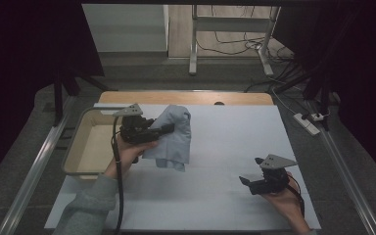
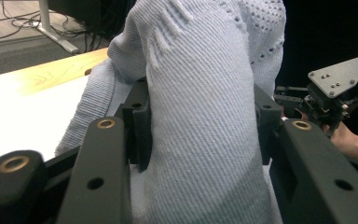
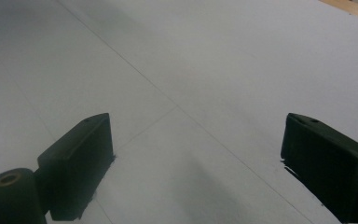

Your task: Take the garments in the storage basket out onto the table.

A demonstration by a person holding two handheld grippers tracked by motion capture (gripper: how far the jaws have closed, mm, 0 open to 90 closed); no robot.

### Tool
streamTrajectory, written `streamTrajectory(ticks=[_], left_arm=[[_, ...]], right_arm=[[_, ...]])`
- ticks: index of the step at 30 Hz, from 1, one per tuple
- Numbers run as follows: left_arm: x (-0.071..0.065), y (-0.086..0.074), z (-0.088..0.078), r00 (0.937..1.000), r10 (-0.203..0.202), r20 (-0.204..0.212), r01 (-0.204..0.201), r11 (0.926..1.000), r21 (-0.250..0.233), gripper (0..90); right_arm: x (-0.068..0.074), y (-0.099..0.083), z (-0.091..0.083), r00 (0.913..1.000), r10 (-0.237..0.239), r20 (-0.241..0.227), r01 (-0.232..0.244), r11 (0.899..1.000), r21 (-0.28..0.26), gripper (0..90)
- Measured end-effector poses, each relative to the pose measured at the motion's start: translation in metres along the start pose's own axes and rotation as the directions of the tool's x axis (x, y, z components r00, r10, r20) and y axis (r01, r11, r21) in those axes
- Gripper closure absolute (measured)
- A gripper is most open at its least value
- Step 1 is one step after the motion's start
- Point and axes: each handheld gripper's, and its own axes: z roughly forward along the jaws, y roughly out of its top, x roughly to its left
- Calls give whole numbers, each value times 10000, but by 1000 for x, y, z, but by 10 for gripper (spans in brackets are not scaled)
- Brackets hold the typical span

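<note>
The left gripper (image 1: 169, 128) has its jaws clamped on a pale blue knit garment (image 1: 174, 139), held above the table (image 1: 235, 142) at ten o'clock; folds hide its shape. The right gripper (image 1: 247, 183), at four o'clock, has its jaws apart over bare table.

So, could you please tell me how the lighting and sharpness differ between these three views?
High view: dim, dark curtains at the sides, the cloth and sheet evenly lit. Left gripper view: the knit weave is sharp, the near jaws soft, the sheet at left washed out. Right gripper view: flat grey light, a faint shadow between the wide-apart jaws.
</note>
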Motion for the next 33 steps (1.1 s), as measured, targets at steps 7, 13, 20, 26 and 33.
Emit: streamTrajectory(ticks=[7,13,20,26,33], left_arm=[[0,1,26,9997,7,257,-13,9997,245,541],[-1,-3,48,9988,-20,499,-10,9981,610,540],[-3,-3,65,9986,55,529,-100,9963,852,538],[-2,-6,80,9983,-25,587,-43,9931,1168,536],[0,-10,101,9979,-103,641,-2,9869,1614,536]], right_arm=[[0,0,0,10000,7,-15,-7,10000,-37,86],[2,1,0,10000,-22,-88,22,10000,12,87],[1,0,0,9998,80,-169,-82,9999,-80,87],[1,0,0,9998,110,-166,-111,9999,-97,87],[0,-1,0,9998,146,-155,-147,9999,-55,87]])
